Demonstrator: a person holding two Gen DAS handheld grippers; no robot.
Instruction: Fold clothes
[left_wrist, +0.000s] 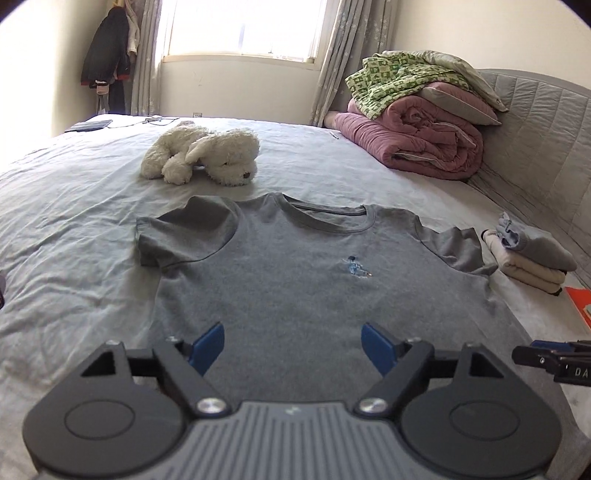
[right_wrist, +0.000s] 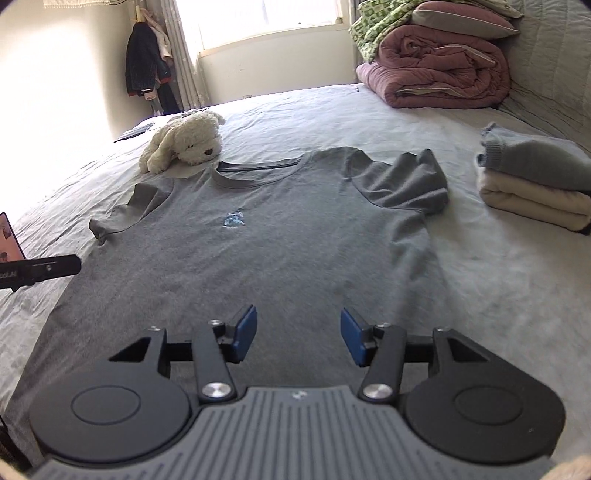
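Observation:
A grey T-shirt (left_wrist: 288, 266) with a small blue chest emblem lies flat, front up, on the bed, collar away from me; it also shows in the right wrist view (right_wrist: 258, 236). Both sleeves are slightly rumpled. My left gripper (left_wrist: 293, 345) is open and empty, hovering over the shirt's lower part. My right gripper (right_wrist: 298, 334) is open and empty, also over the lower part. The right gripper's tip shows at the right edge of the left wrist view (left_wrist: 554, 360), and the left gripper's tip at the left edge of the right wrist view (right_wrist: 40, 271).
A white plush dog (left_wrist: 201, 155) lies beyond the collar. A stack of folded clothes (right_wrist: 535, 184) sits right of the shirt. Rolled maroon and green quilts (left_wrist: 417, 122) are piled by the grey headboard (left_wrist: 546, 147). A phone (left_wrist: 88, 125) lies near the far edge.

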